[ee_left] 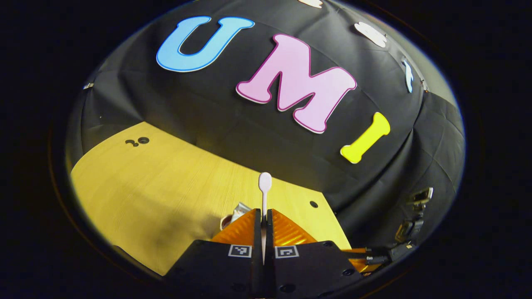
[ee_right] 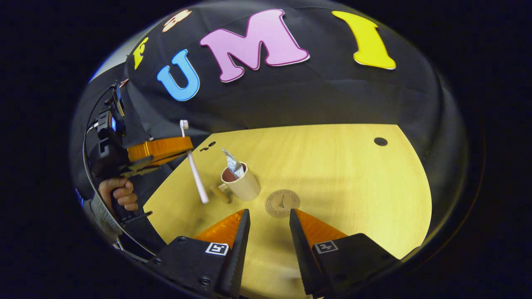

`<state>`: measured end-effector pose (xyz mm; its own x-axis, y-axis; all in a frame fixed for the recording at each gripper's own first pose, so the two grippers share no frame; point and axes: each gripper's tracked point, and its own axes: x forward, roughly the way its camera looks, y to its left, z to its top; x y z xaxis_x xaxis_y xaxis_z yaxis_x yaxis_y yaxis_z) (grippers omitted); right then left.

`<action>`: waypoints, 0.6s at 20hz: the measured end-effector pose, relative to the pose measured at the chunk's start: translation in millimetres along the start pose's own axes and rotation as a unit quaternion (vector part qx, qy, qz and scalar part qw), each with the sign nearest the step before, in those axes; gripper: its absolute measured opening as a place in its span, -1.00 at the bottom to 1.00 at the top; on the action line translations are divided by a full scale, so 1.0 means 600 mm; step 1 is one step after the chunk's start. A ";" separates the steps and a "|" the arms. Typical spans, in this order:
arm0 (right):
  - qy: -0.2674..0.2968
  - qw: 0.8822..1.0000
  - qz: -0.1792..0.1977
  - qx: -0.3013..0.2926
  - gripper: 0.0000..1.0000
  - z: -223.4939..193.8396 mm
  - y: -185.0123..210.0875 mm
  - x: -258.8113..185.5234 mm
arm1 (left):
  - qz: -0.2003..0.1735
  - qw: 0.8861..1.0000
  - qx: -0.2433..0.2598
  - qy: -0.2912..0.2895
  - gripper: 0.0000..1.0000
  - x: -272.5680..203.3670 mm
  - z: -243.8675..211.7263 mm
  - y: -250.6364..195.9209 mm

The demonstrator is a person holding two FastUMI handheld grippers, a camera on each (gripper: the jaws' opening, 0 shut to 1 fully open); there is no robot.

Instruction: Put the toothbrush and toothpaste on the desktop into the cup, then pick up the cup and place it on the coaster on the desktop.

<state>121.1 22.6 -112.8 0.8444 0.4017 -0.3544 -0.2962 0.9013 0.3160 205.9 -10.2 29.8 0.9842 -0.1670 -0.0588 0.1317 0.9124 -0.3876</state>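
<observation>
At the far left of the right gripper view, I am watching a hand (ee_right: 120, 194) holding up the left gripper (ee_right: 185, 146), its orange fingers clamping a white toothbrush (ee_right: 193, 166) that is hanging tilted above the yellow desktop (ee_right: 353, 178), handle end lowest and brush head uppermost. In the left gripper view, those fingers are pressing together on the toothbrush's stem, the head rising just beyond the tips in front of the black cloth wall. Just right of the toothbrush, a cream cup (ee_right: 242, 182) is standing upright on the desktop with its short wooden handle (ee_right: 219, 193) pointing toward the left gripper, and the crimped silver end of the toothpaste (ee_right: 233, 163) is sticking out of it. Near the cup's right side, a round coaster (ee_right: 282, 203) is lying flat and bare. In the foreground, I am holding the right gripper (ee_right: 269, 220) with its fingers spread apart, gripping nothing, hovering over the desktop just short of the coaster.
</observation>
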 end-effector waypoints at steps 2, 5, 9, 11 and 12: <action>-0.003 1.000 -0.012 0.022 0.18 -0.009 -0.012 -0.018 | 0.006 1.000 0.009 -0.025 -0.88 0.014 0.022 0.005; -0.012 0.999 -0.028 0.035 0.18 -0.011 -0.025 -0.041 | 0.022 0.998 0.012 -0.053 -0.88 0.028 0.039 0.020; -0.020 0.998 -0.038 0.040 0.18 -0.012 -0.041 -0.065 | 0.055 0.995 0.015 -0.084 -0.78 0.051 0.053 0.048; -0.025 0.998 -0.046 0.044 0.18 -0.012 -0.049 -0.076 | 0.069 0.995 0.009 -0.078 -0.88 0.069 0.042 0.062; -0.028 0.997 -0.048 0.046 0.18 -0.011 -0.052 -0.081 | 0.074 0.994 0.008 -0.076 -0.89 0.077 0.039 0.068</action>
<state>86.6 -24.2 -111.4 0.8914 0.3016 -0.3383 -0.1721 0.9158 0.3629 259.7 28.1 32.5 0.9993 0.0263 0.0269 -0.0145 0.9287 -0.3706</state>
